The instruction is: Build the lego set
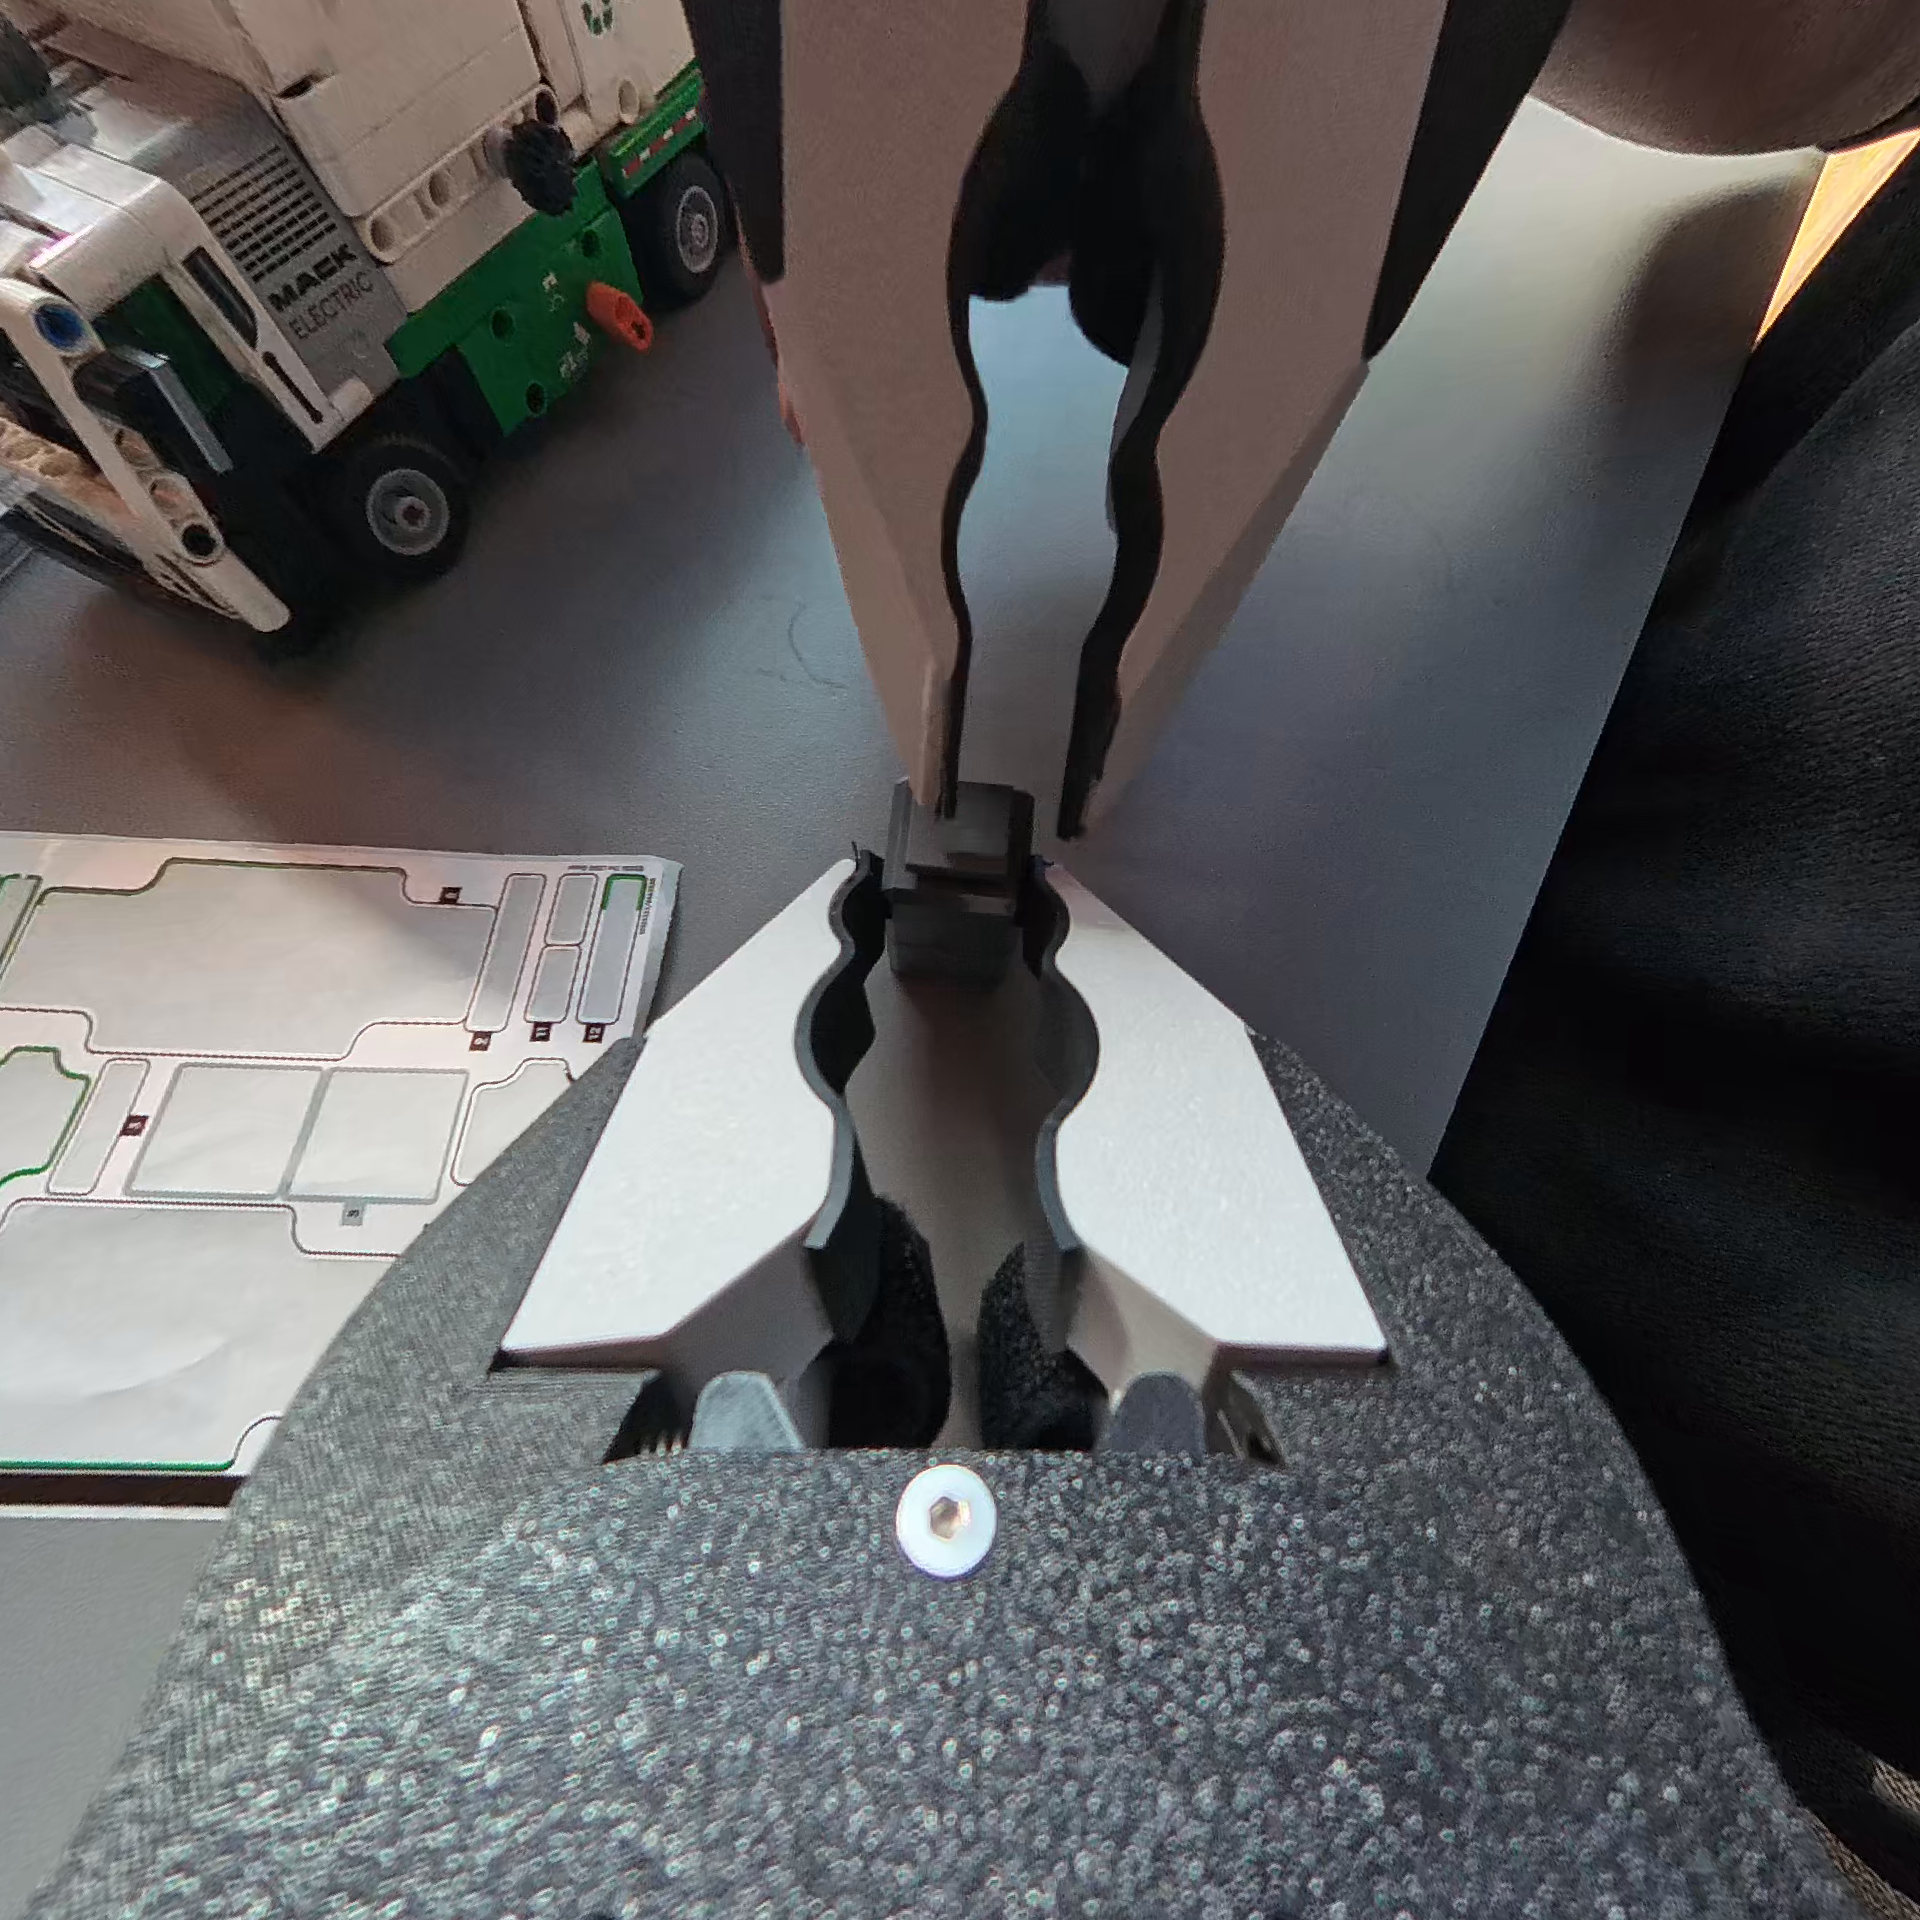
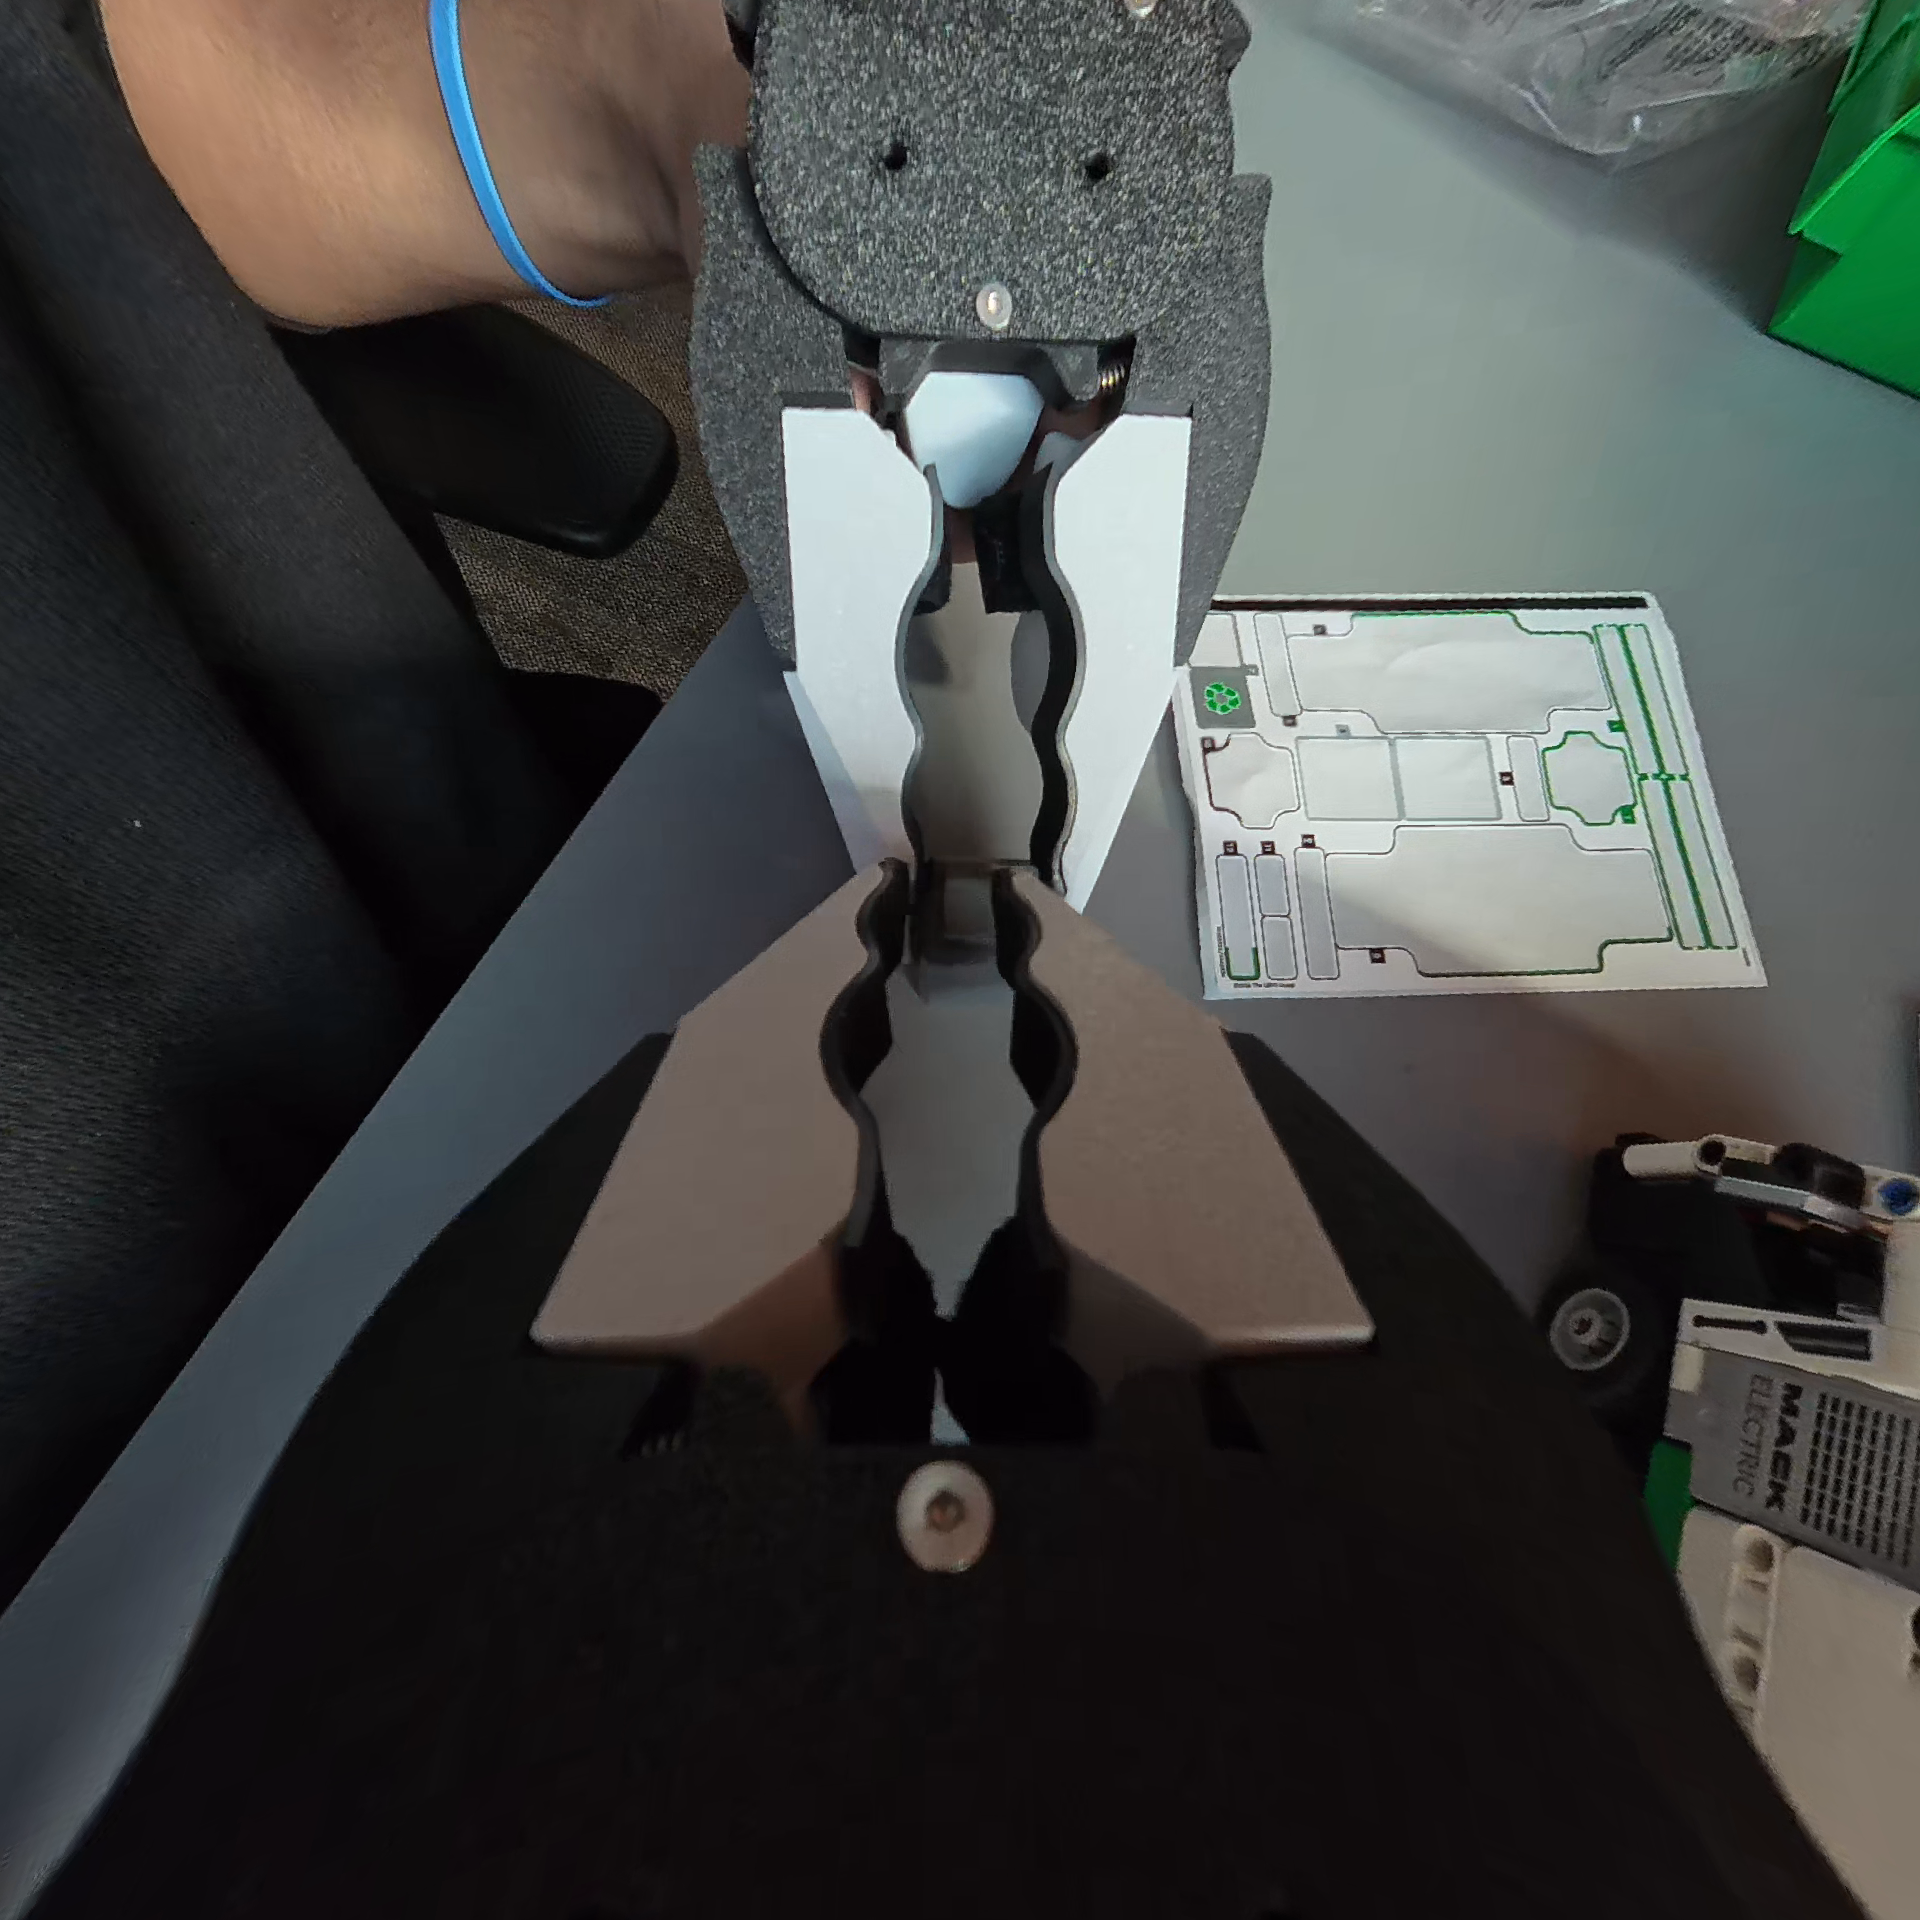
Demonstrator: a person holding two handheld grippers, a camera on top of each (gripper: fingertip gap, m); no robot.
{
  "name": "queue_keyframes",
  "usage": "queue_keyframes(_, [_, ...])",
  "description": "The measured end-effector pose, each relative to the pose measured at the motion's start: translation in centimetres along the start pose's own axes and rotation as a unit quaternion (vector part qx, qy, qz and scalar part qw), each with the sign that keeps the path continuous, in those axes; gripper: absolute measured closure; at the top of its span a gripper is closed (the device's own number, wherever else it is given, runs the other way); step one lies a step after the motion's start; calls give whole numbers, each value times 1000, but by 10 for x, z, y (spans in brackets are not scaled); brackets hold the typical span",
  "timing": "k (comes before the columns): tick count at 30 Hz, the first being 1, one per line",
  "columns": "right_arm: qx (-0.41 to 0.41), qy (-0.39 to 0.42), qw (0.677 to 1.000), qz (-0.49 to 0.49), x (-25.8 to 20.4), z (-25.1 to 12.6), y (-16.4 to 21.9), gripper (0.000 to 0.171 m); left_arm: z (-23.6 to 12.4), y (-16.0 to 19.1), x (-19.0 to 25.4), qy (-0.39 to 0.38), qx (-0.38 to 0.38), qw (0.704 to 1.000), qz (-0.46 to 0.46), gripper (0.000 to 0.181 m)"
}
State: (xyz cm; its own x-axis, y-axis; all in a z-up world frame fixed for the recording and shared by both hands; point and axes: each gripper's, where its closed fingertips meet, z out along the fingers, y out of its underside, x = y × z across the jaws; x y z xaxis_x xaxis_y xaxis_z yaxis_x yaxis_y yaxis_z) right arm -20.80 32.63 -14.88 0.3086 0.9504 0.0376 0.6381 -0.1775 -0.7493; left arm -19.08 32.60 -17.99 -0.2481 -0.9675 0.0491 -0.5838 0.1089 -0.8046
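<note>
Between both fingertips, above the bench (image 1: 623, 727) edge: small dark lego piece (image 1: 956, 894), clamped by left gripper (image 1: 951, 883); right gripper (image 1: 1013, 810) fingers touch its far end, grip uncertain. Beyond: sticker sheet (image 1: 312, 1039); farther, white-green lego truck (image 1: 312, 260).

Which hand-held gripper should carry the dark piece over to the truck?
Probably left: the left hand-held gripper clamps the dark piece between both fingers; the right hand-held gripper only touches its top.
</note>
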Motion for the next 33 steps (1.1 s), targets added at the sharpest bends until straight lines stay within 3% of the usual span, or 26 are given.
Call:
queue_keyframes(3, [60, 9, 997, 38, 6, -18, -15, 152, -1, 0, -1, -8, 1, 1000, 6, 157])
queue_keyframes(5, [93, 20, 989, 116, 16, -31, -14, 138, -2, -4, -6, -37, 7, 999, 27, 156])
queue_keyframes(7, [111, 19, 957, 266, 26, -33, -5, 106, -8, -12, -10, -68, 10, 996, 49, 157])
queue_keyframes(9, [140, -49, 898, 413, 16, -27, 0, 91, -15, -26, -10, -92, 20, 993, 77, 157])
queue_keyframes(11, [186, -93, 847, 489, 7, -22, -7, 93, -21, -39, -6, -95, 34, 991, 89, 157])
queue_keyframes(16, [275, -151, 773, 551, 5, -23, -27, 114, -25, -58, 4, -91, 43, 988, 116, 156])
queue_keyframes(33, [275, -139, 773, 555, 5, -25, -21, 123, -18, -59, 6, -117, 7, 982, 152, 156])
